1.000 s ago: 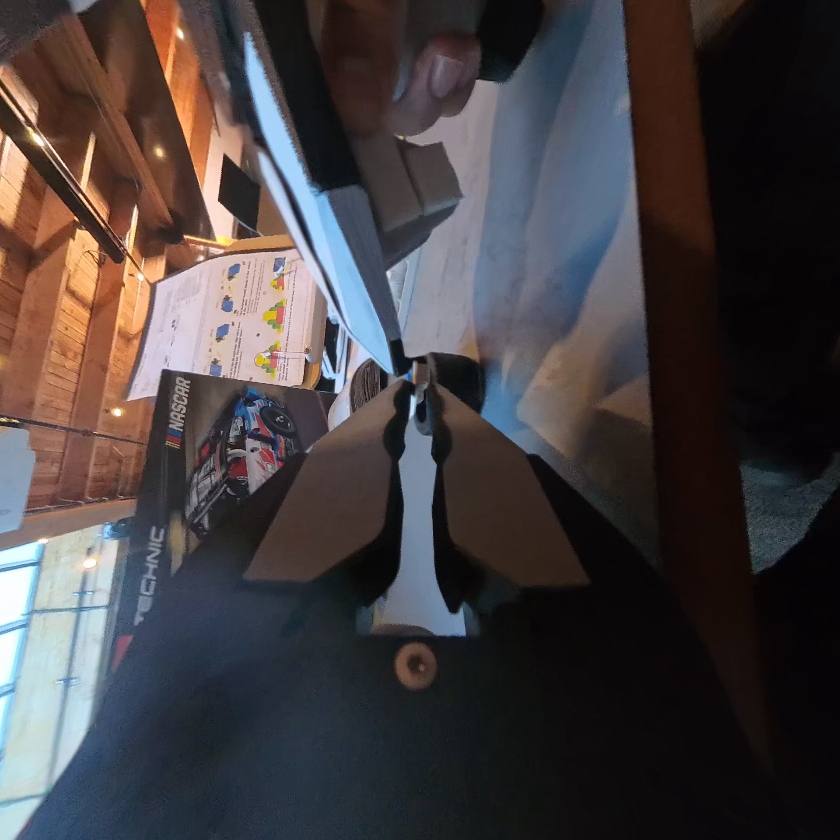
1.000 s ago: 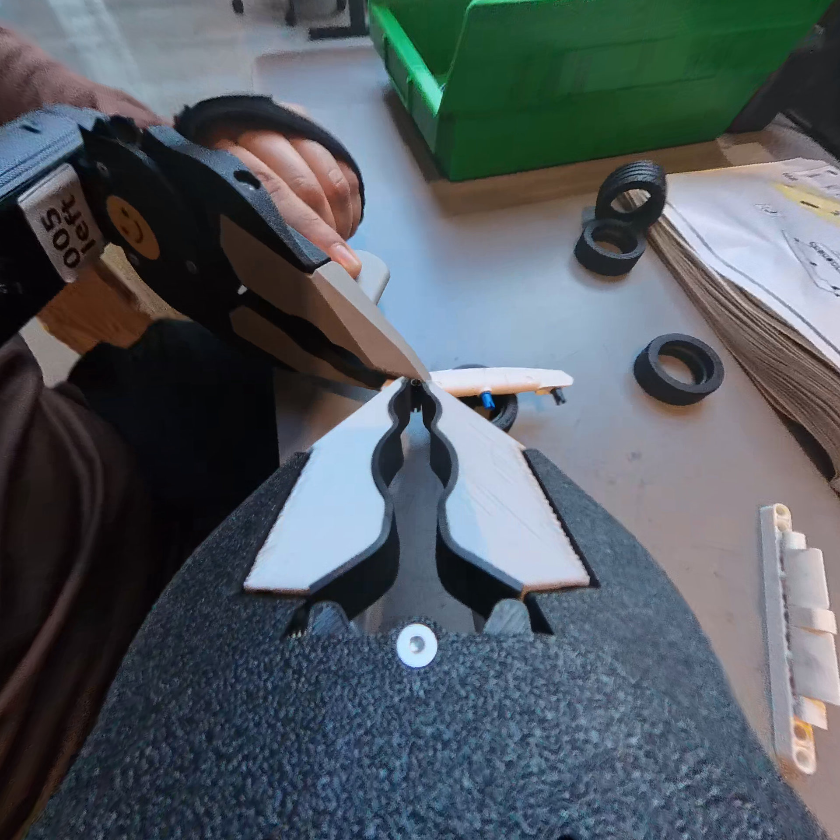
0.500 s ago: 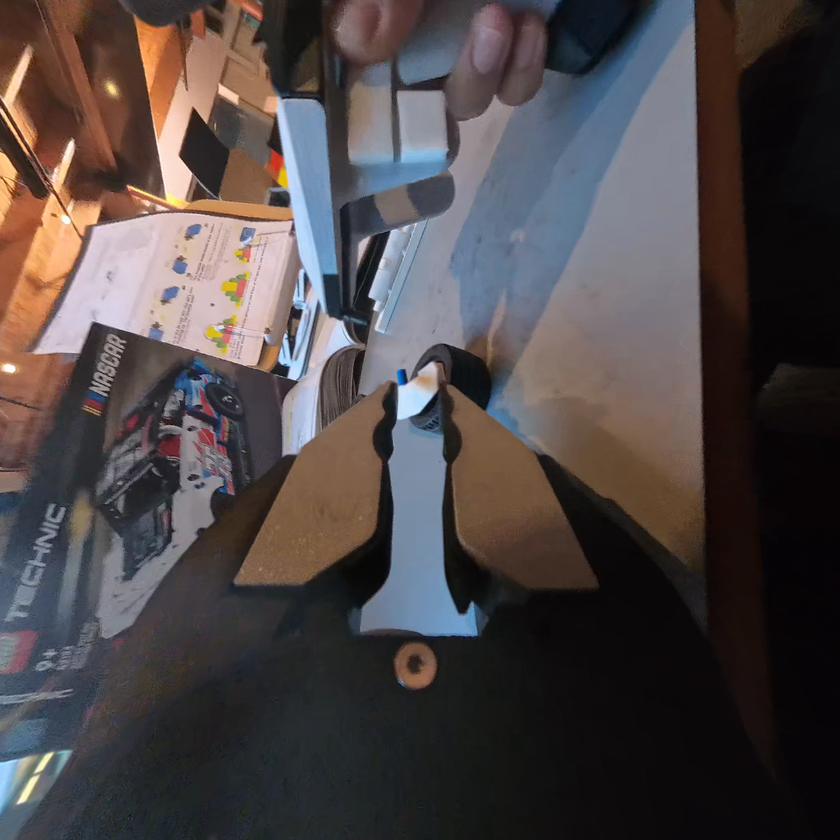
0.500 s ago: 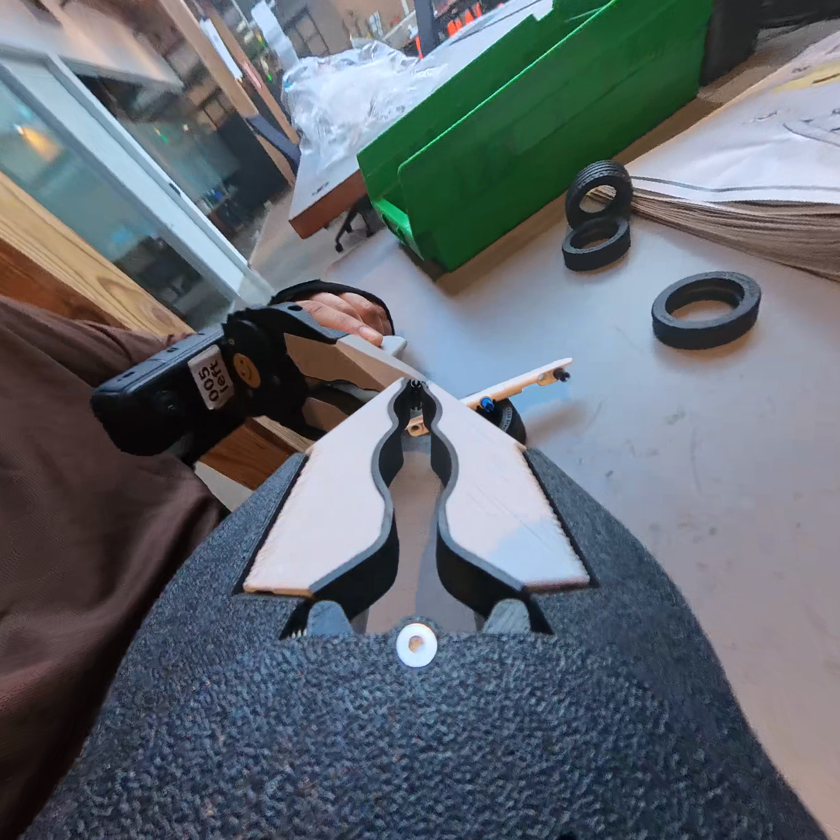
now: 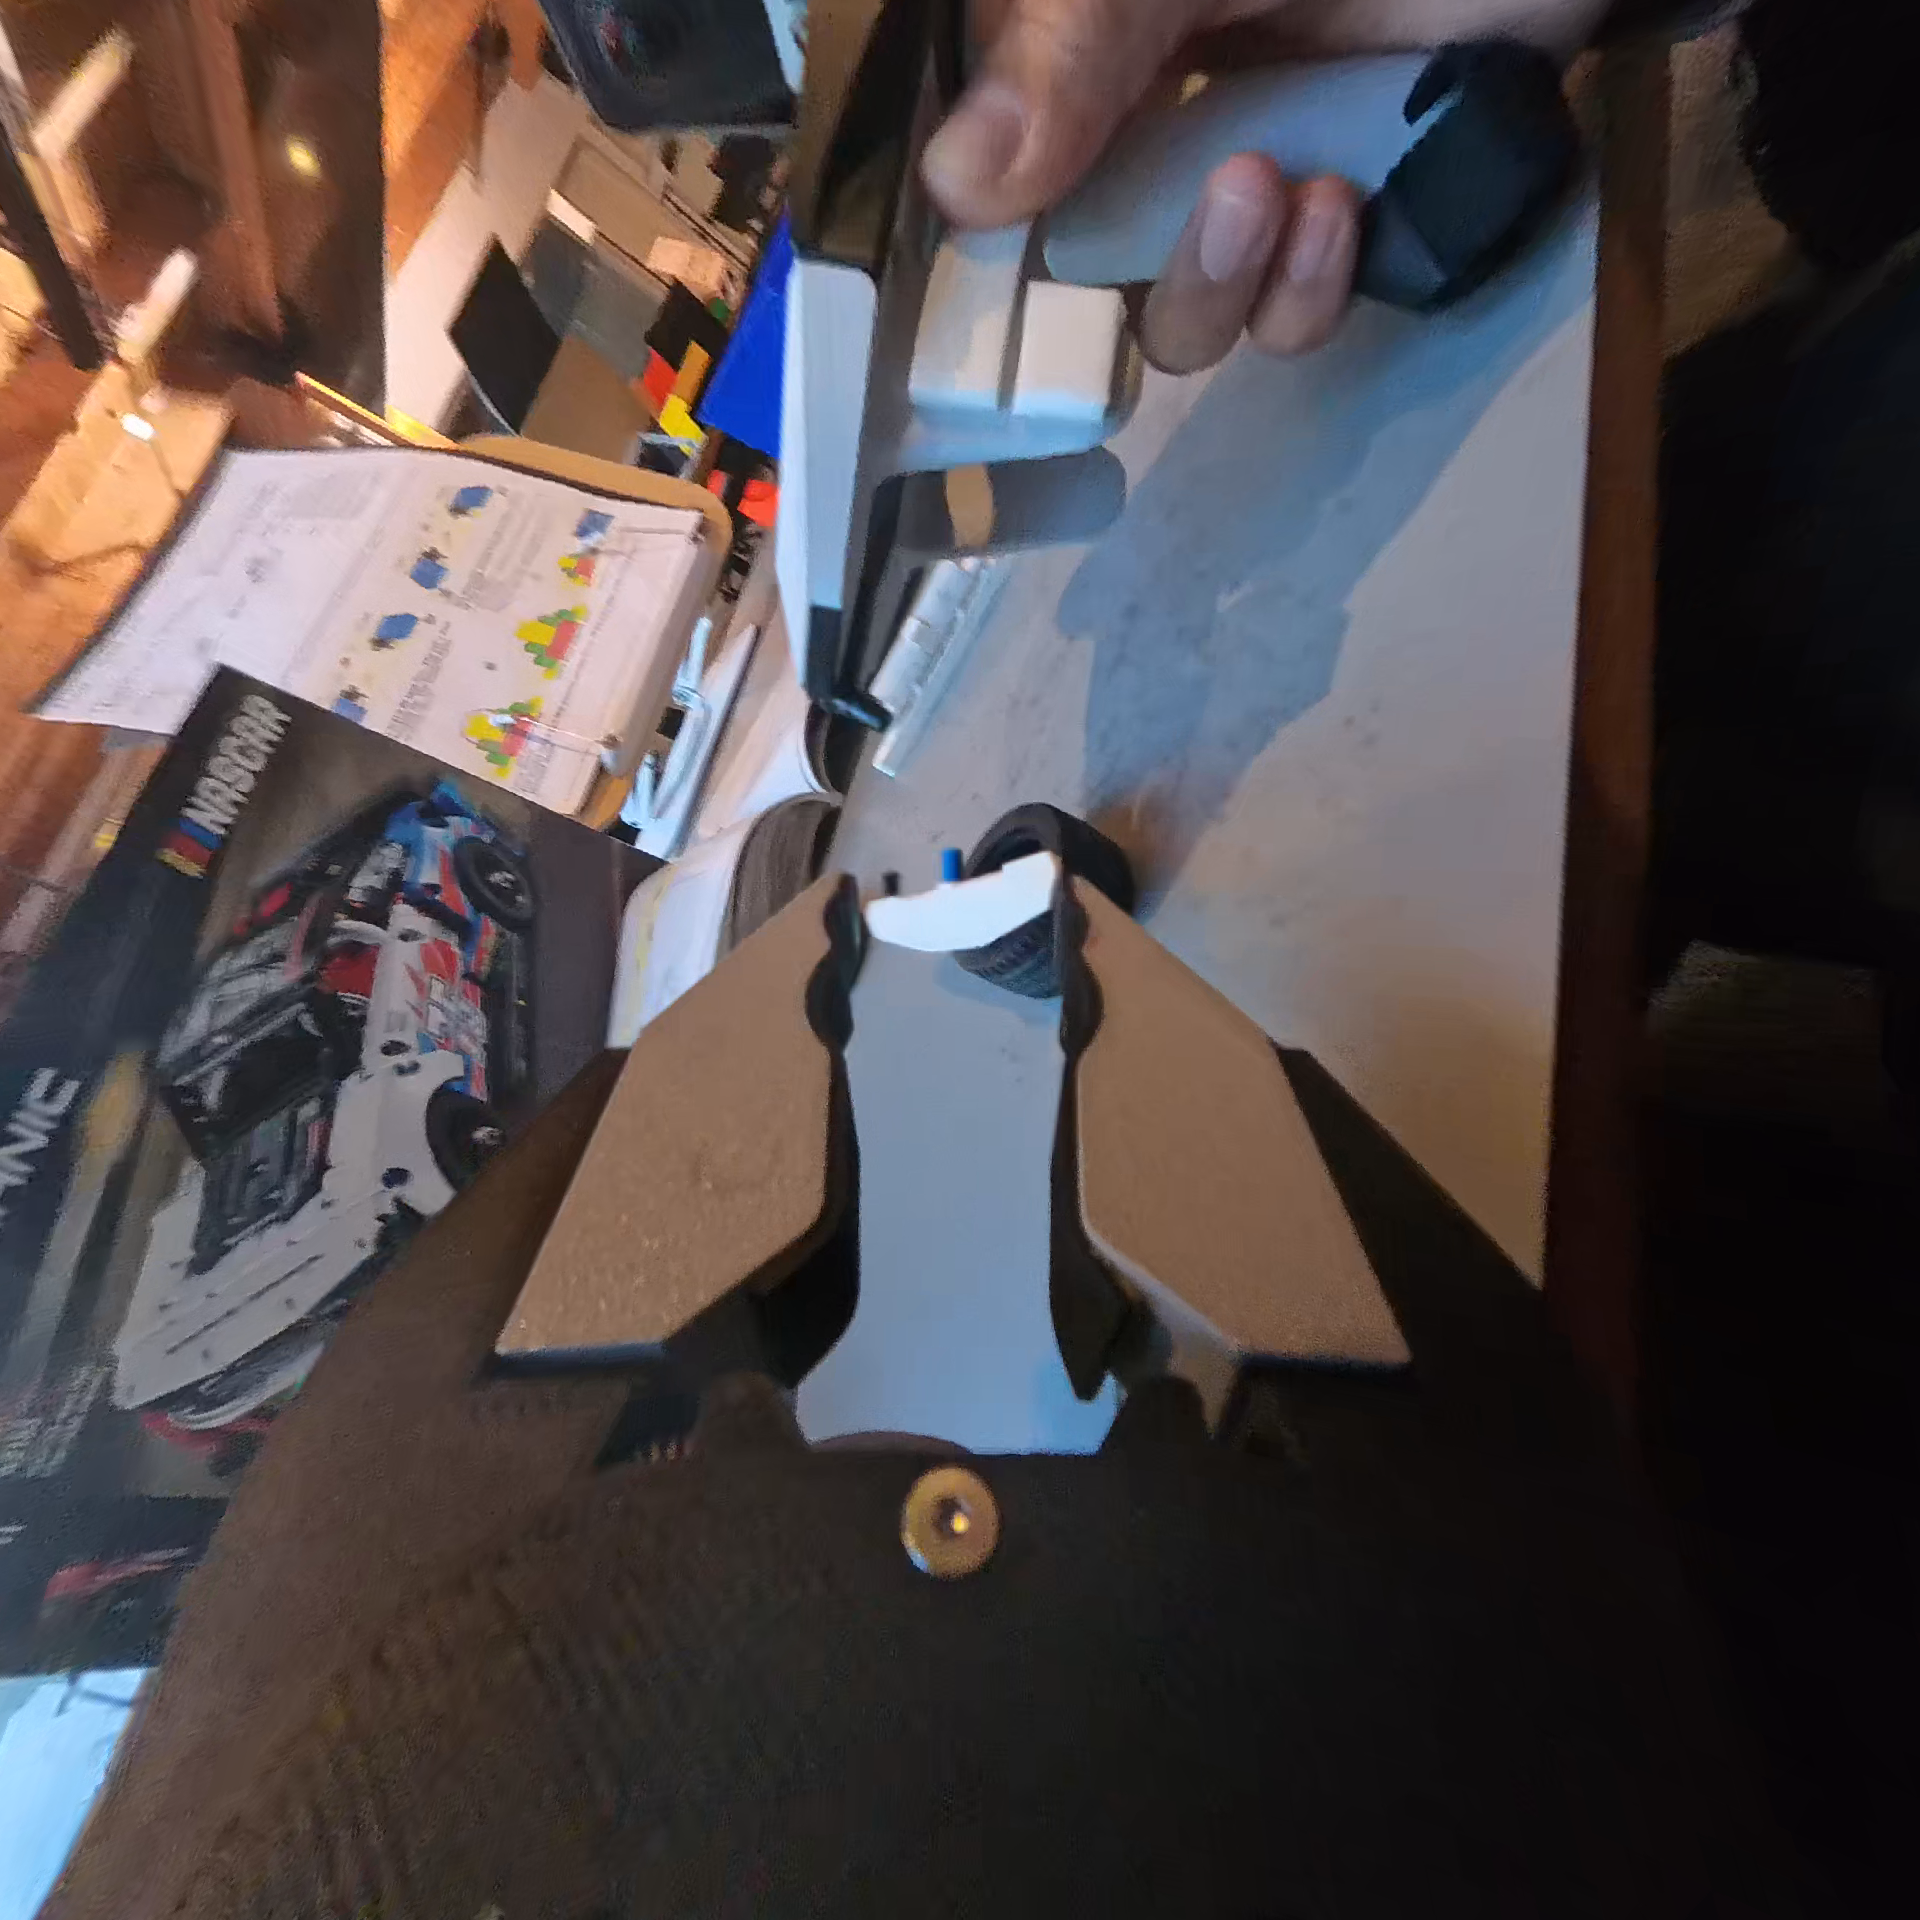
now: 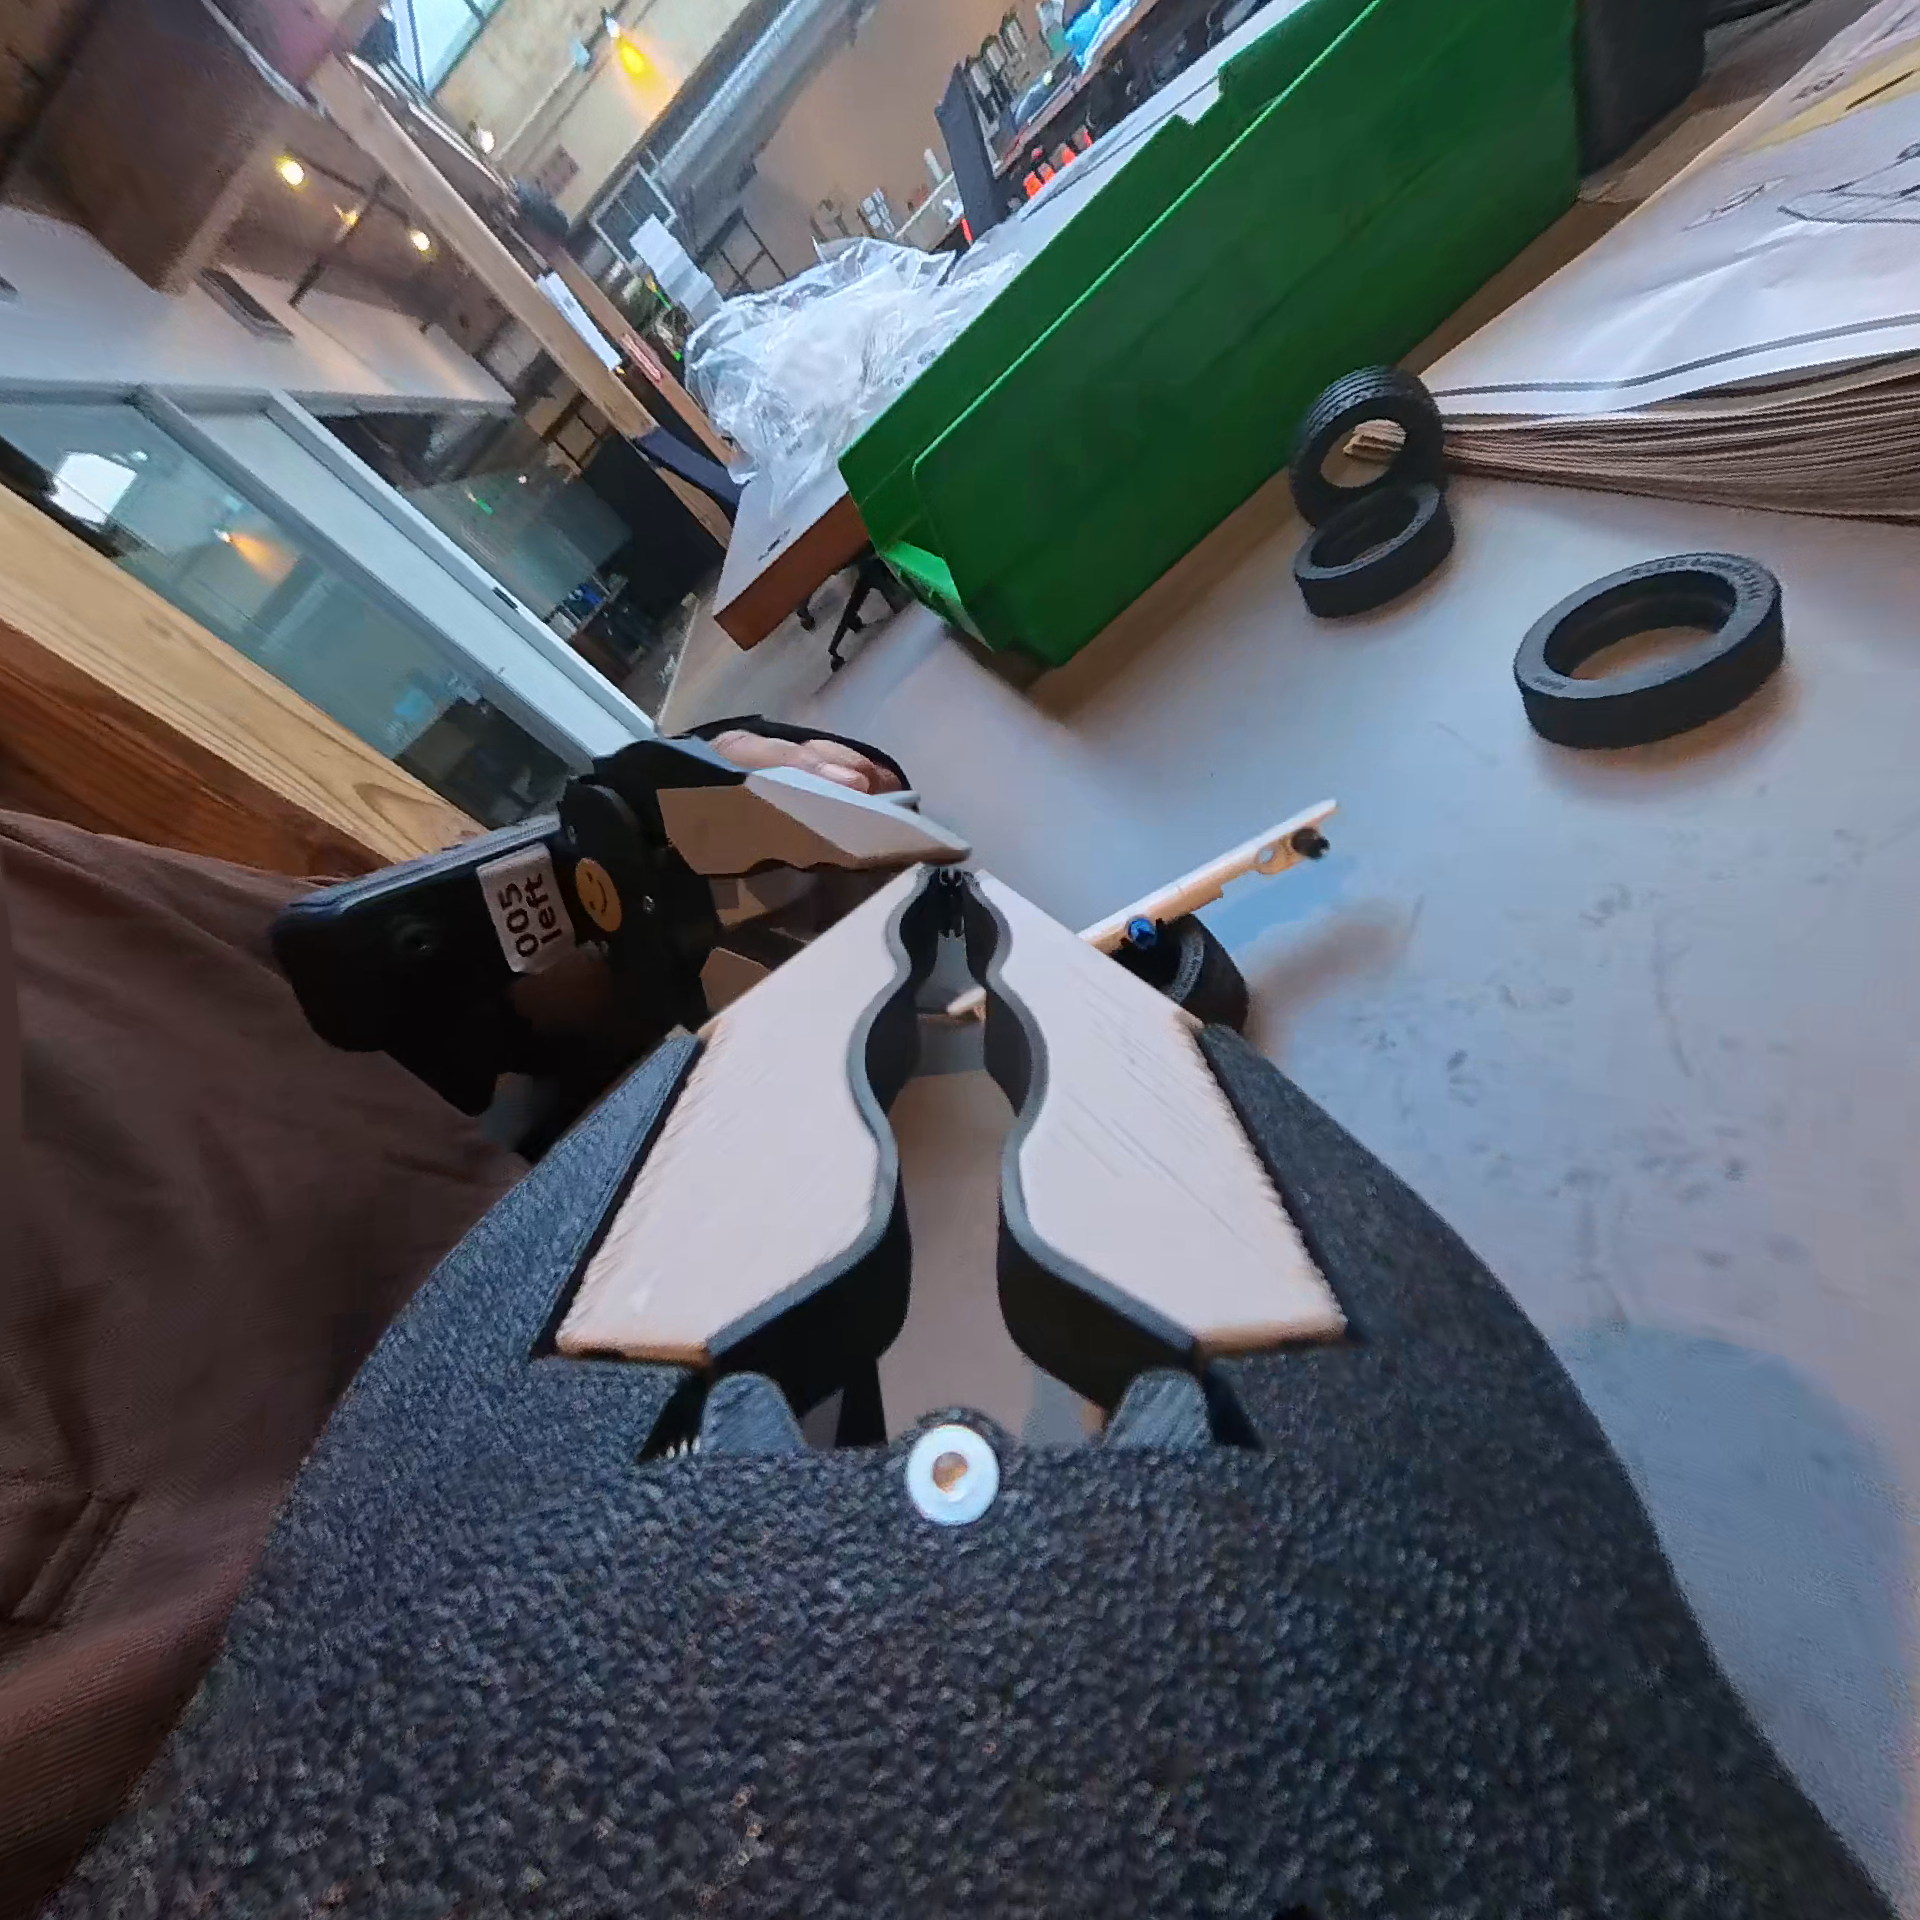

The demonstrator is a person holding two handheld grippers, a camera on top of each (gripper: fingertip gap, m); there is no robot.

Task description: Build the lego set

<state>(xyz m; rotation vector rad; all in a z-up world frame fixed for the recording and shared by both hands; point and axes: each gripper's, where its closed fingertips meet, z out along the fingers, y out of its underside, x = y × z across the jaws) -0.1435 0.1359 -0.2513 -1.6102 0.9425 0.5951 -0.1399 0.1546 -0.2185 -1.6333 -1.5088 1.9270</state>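
Tabletop [image 6: 1558,1039], pale grey and scuffed with a red-brown wooden edge, fills the ground ahead of both pairs of fingers. The left gripper [image 5: 958,909] has its fingers spread, and the end of a white lego beam [image 5: 961,914] spans the gap between their tips; whether they pinch it or it merely lies there cannot be told. The beam slants up and away, resting over a black tyre [image 6: 1195,977] just beyond the fingertips, with a small blue pin [image 6: 1141,925] on it. The right gripper [image 6: 948,883] has its tips drawn together right next to the left one's upper finger; a tiny dark speck sits at the tips, too small to name. A hand [image 5: 1143,208] wraps that gripper's handle, and a brown sleeve [image 6: 156,1143] lies left of its fingers. Far ahead and right of the right fingers lie three loose tyres [image 6: 1652,665], two of them against a thick instruction booklet [image 6: 1714,312], with a green bin [image 6: 1195,416] beyond and crumpled clear plastic [image 6: 821,343] behind it. Left of the left fingers stands a dark set box [image 5: 312,1039] bearing a car picture, with a printed sheet [image 5: 416,603] above it. Around the table the room shows timber beams, glass partitions, ceiling lights and cluttered benches
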